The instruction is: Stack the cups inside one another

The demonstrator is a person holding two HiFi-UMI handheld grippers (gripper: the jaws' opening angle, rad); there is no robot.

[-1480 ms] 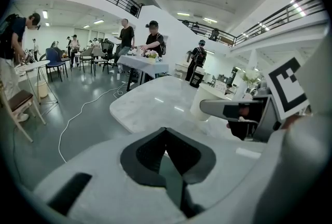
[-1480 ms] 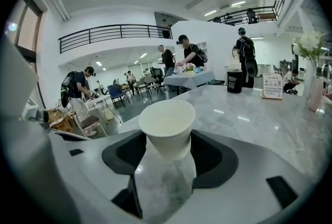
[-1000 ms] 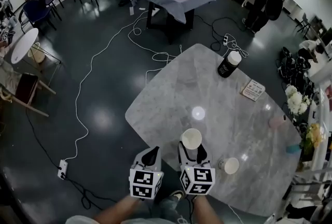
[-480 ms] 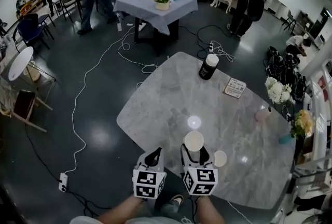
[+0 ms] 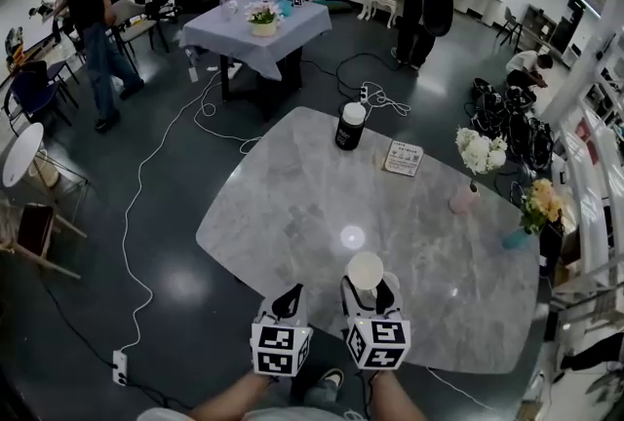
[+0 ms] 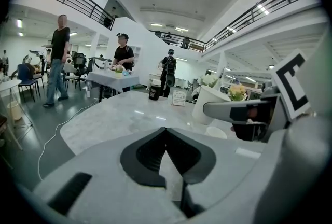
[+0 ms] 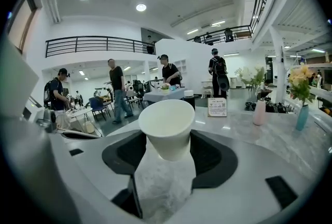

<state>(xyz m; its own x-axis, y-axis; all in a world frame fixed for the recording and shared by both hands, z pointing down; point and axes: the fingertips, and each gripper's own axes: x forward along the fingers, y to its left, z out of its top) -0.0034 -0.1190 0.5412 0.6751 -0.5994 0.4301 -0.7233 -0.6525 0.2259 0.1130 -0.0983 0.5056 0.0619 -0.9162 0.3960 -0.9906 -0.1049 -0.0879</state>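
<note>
My right gripper (image 5: pixel 369 292) is shut on a white paper cup (image 5: pixel 365 269), held upright above the near edge of the marble table (image 5: pixel 292 205). In the right gripper view the cup (image 7: pixel 167 127) sits between the black pads of the gripper (image 7: pixel 167 141), mouth up and empty. My left gripper (image 5: pixel 286 300) hangs just to the left, shut on nothing, its jaw tips meeting (image 6: pixel 166 132). The left gripper view shows the held cup (image 6: pixel 207 104) and, low beside it, the rim of a second white cup (image 6: pixel 217 133). The head view does not show that second cup.
A black bottle with a white lid (image 5: pixel 348 126) and a small card sign (image 5: pixel 403 158) stand at the table's far side. White flowers (image 5: pixel 481 151), a pink vase (image 5: pixel 463 200) and a teal vase (image 5: pixel 517 236) line the right edge. People and floor cables lie beyond.
The loose cup that stood right of my right gripper has drawn in beside it and is now out of sight in the head view. Both grippers keep their grip states.
</note>
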